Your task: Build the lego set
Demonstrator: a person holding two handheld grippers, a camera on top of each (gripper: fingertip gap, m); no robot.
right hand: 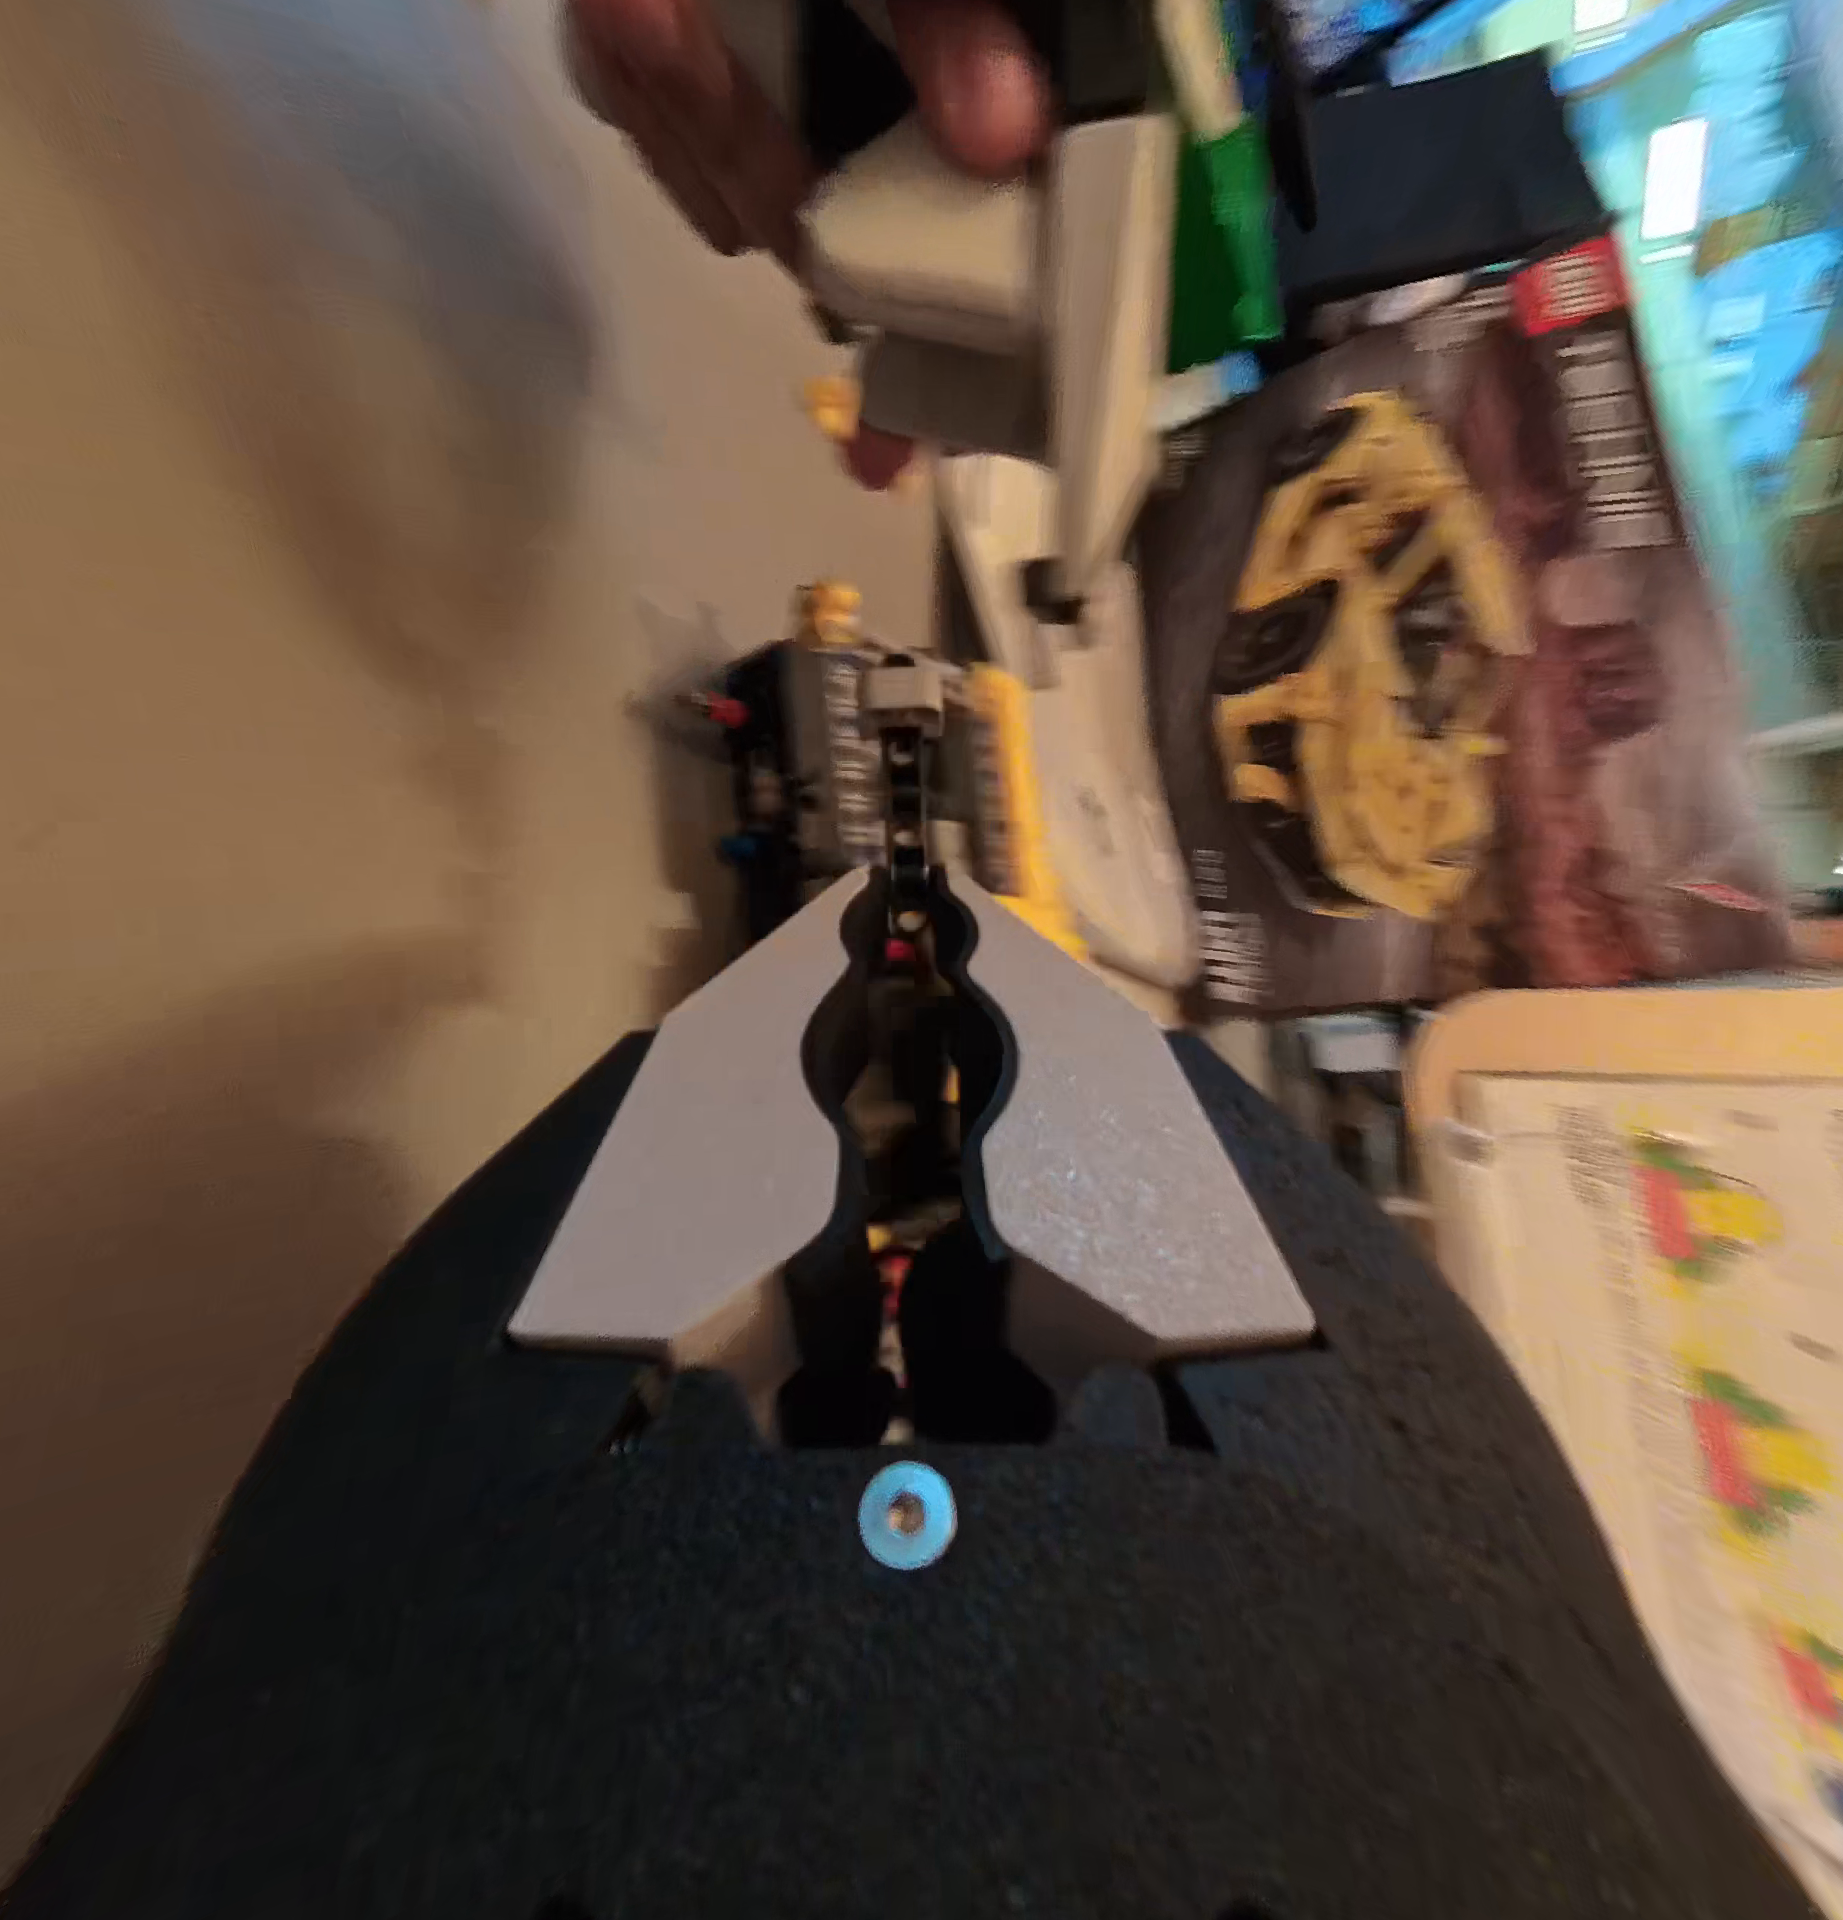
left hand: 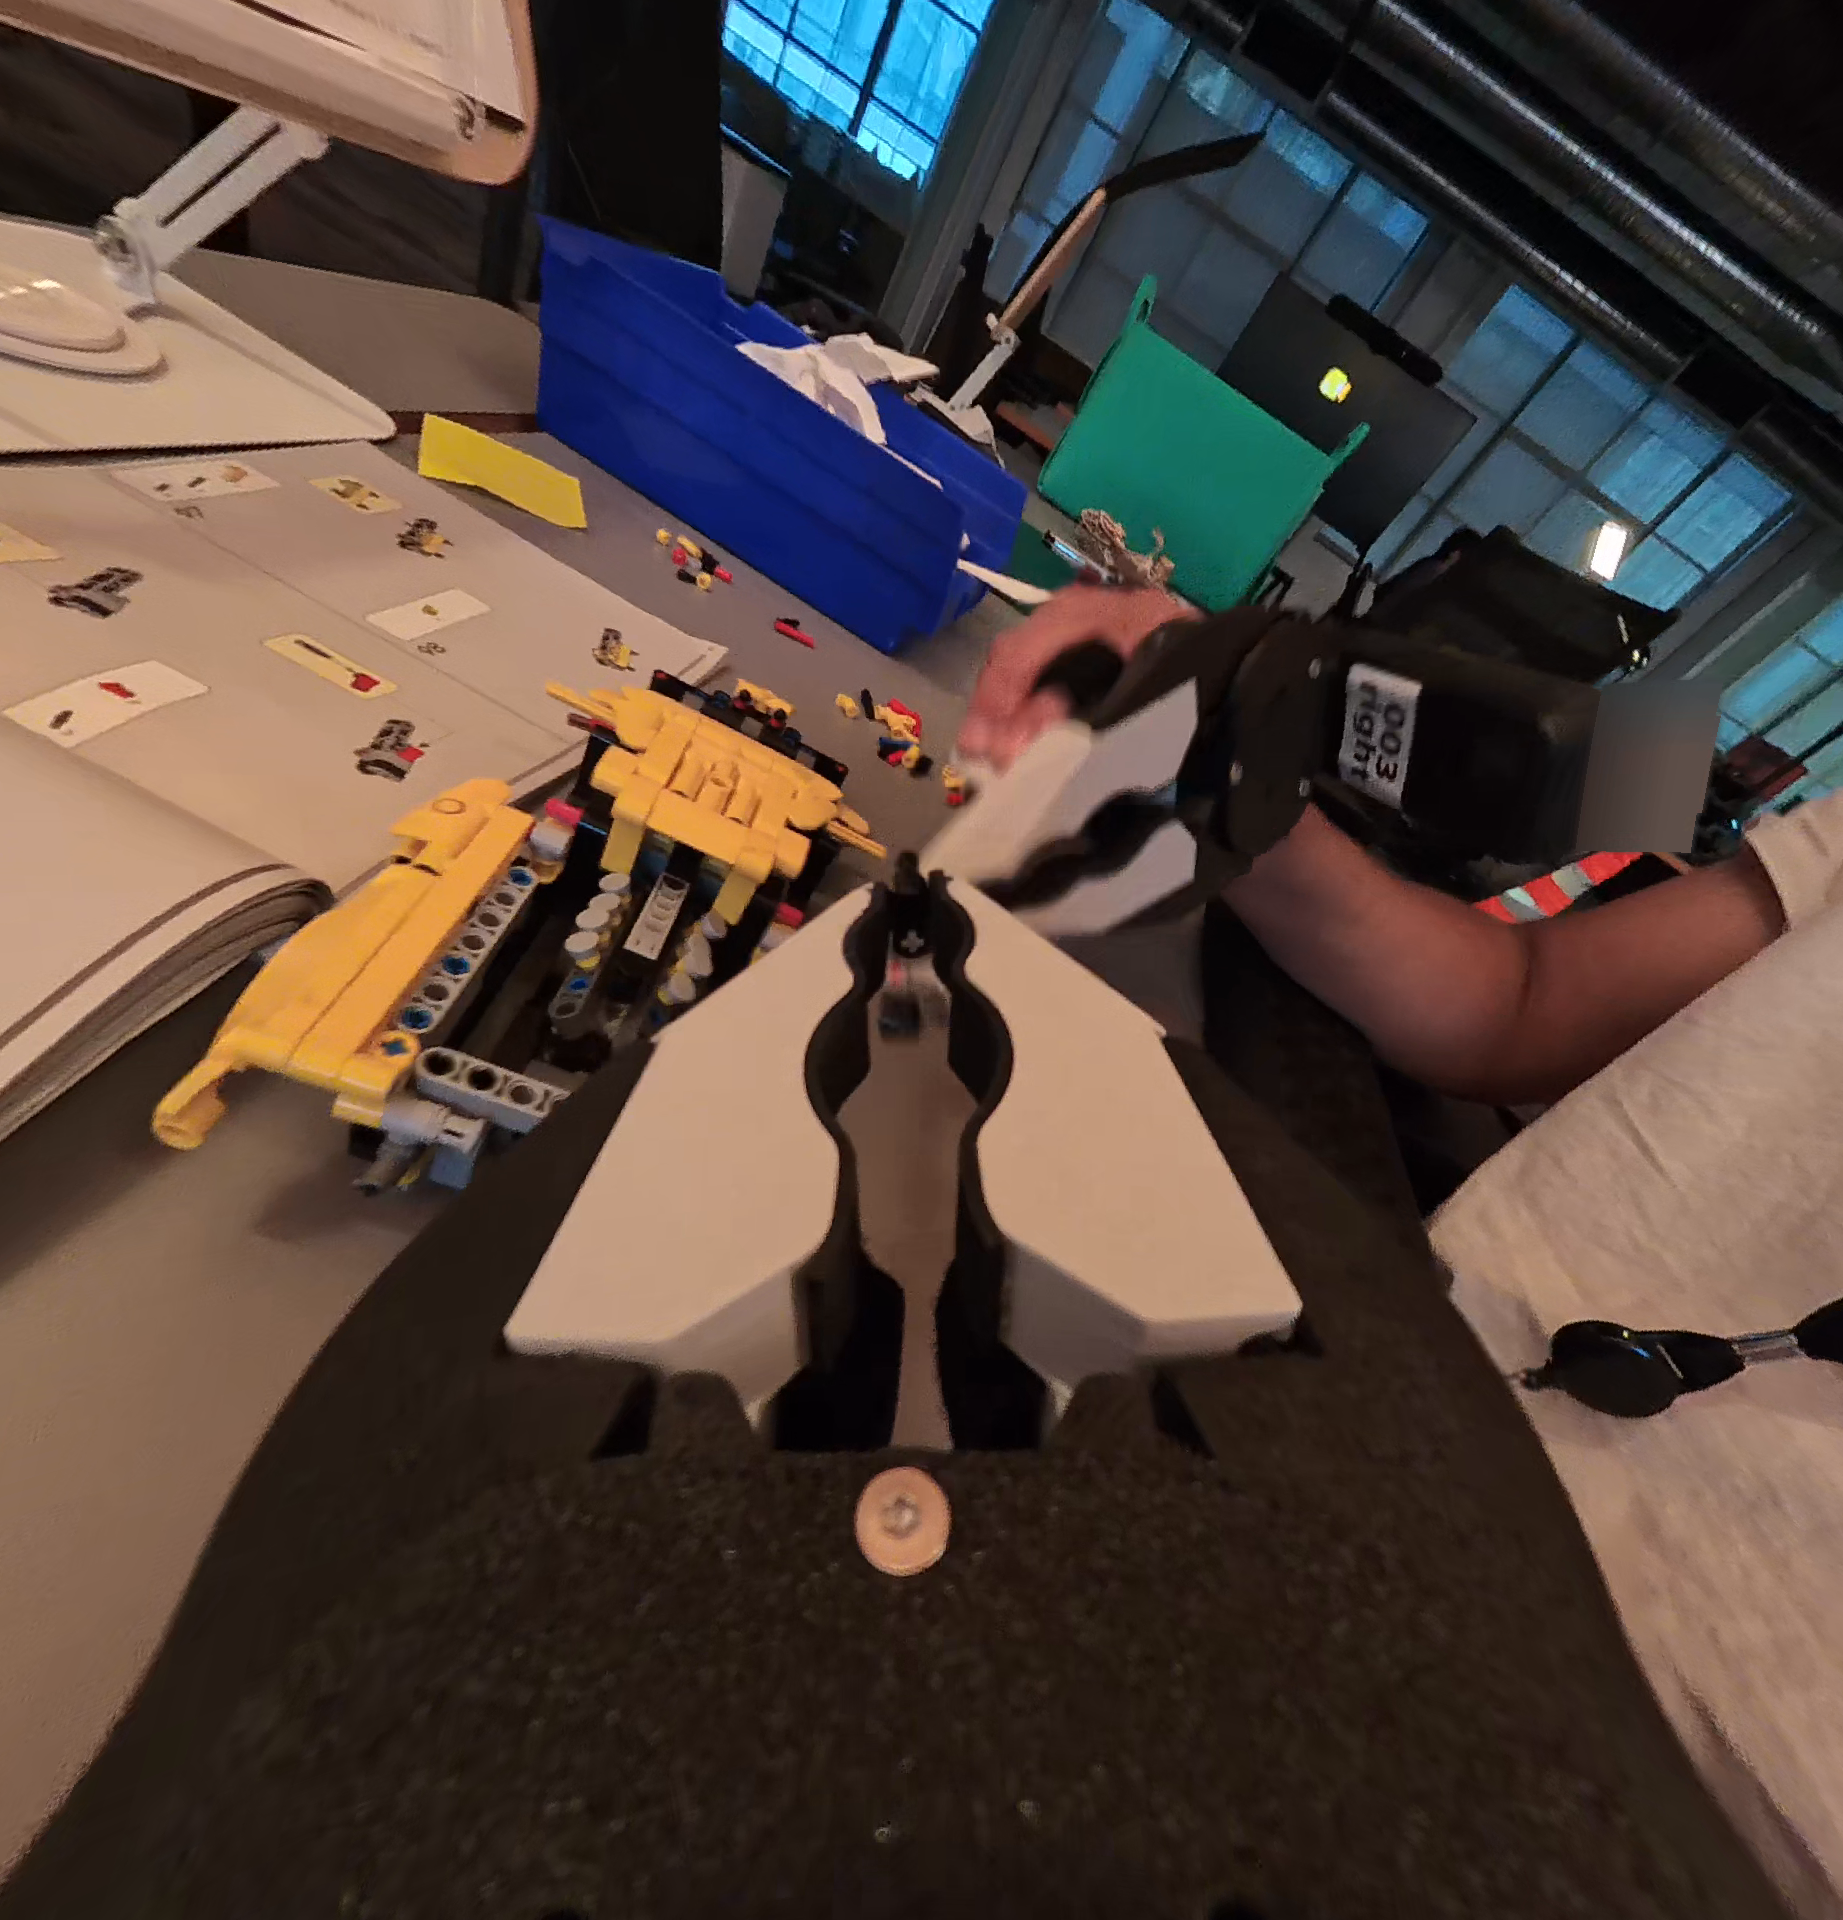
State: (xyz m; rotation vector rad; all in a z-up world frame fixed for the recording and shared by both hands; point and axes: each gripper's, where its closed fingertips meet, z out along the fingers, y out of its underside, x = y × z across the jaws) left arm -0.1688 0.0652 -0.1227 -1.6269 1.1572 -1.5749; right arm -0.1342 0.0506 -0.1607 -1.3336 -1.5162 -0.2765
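The lego model [left hand: 543, 925] lies on the grey table [left hand: 86, 1299], a half-built vehicle with a black frame, yellow body panels, grey holed beams and small blue and red pins. Its long yellow panel [left hand: 377, 966] runs along the side nearest the open instruction booklet [left hand: 221, 665], whose corner the model touches.

Just beside the model, the left gripper [left hand: 909, 883] has its white fingers pressed together on a small black piece [left hand: 909, 940] with a cross-shaped hole. The right gripper [left hand: 938, 842] comes in from the side away from the booklet, tip almost touching the left one. In the right wrist view, which is motion-blurred, the right gripper [right hand: 904, 883] pinches a thin black holed beam [right hand: 904, 821] that reaches toward the model [right hand: 844, 748].

Beyond the model, loose small pieces [left hand: 896, 727] in yellow, red and black are scattered on the table. Farther back stand a blue bin [left hand: 730, 436] holding crumpled white paper and a green bin [left hand: 1187, 468], with a yellow sheet [left hand: 501, 468] near the booklet's far edge. Behind them are large paned windows [left hand: 1623, 416] and dark ceiling pipes [left hand: 1582, 156].
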